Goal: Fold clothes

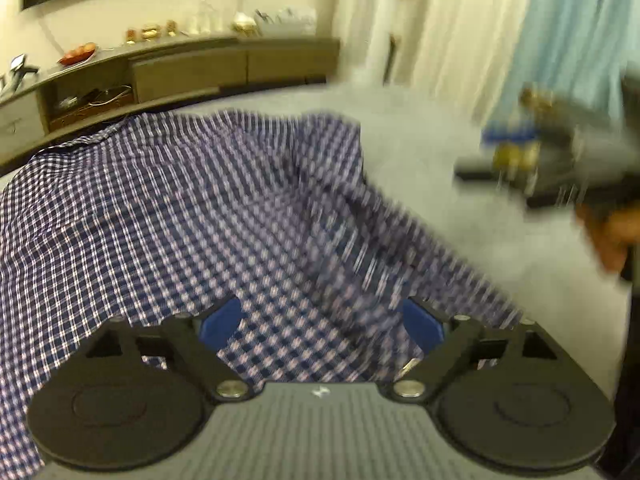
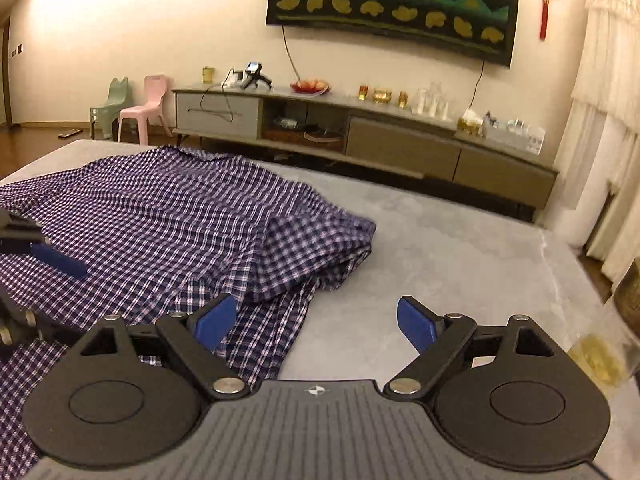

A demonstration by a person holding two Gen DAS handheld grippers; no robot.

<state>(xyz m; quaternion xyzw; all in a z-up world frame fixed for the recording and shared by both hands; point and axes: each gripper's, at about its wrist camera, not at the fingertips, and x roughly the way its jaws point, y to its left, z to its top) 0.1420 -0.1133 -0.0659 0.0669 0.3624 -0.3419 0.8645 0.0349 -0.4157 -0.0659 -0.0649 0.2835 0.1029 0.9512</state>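
Observation:
A blue-and-white checked shirt lies spread on a grey padded surface, with one side bunched and folded over towards the middle. My left gripper hangs open just above the shirt; cloth lies under and between its blue pads, but they do not press on it. My right gripper is open too, over the shirt's near right edge and the bare grey surface, with nothing held. The left gripper's blue fingers show at the left edge. The right gripper is a blur at the right.
A long low TV cabinet with glasses and a fruit plate stands along the far wall under a wall screen. Two small plastic chairs are at the far left. Pale curtains hang at the right. A clear bag lies at the right.

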